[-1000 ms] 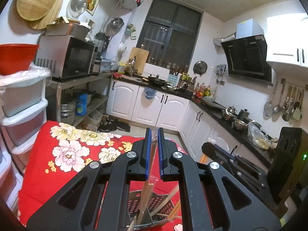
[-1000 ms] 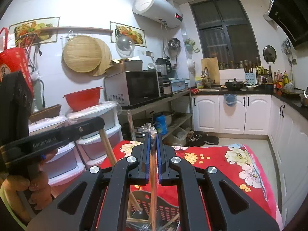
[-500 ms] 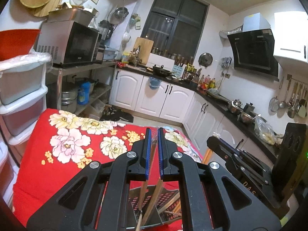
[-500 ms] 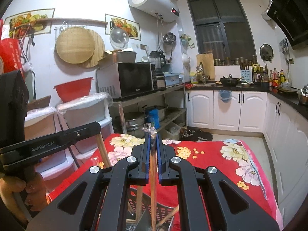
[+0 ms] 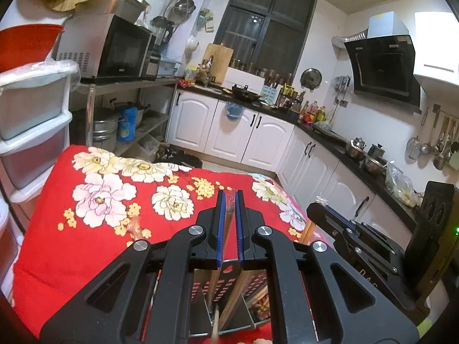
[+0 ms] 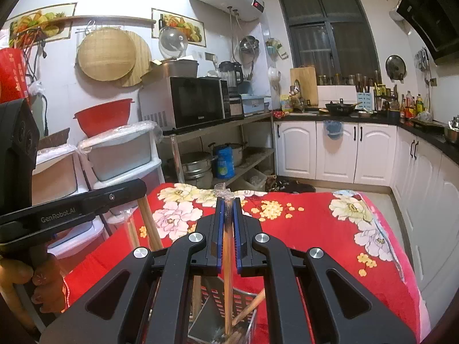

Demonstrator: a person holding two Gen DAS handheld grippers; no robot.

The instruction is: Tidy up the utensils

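Note:
My left gripper (image 5: 228, 197) is shut on a pair of wooden chopsticks (image 5: 228, 222) in a clear wrapper. They hang down into a perforated metal utensil holder (image 5: 226, 282) below the jaws. My right gripper (image 6: 226, 203) is shut on another wrapped pair of chopsticks (image 6: 228, 258), whose lower ends reach into the same holder (image 6: 212, 298) among several loose chopsticks. In the left wrist view the right gripper (image 5: 318, 205) stands close on the right. In the right wrist view the left gripper (image 6: 140, 187) is close on the left, held by a hand (image 6: 43, 283).
The holder stands near the front edge of a table under a red floral cloth (image 5: 94, 229). A scrap of clear wrapper (image 5: 134, 225) lies on the cloth. Stacked plastic drawers (image 5: 31, 132) flank the table's left; a metal rack with a microwave (image 6: 198, 103) and white cabinets (image 6: 338, 152) stand beyond.
Both grippers have sunk toward the holder with their chopsticks, and the sticks reach deeper into it. Both stay shut.

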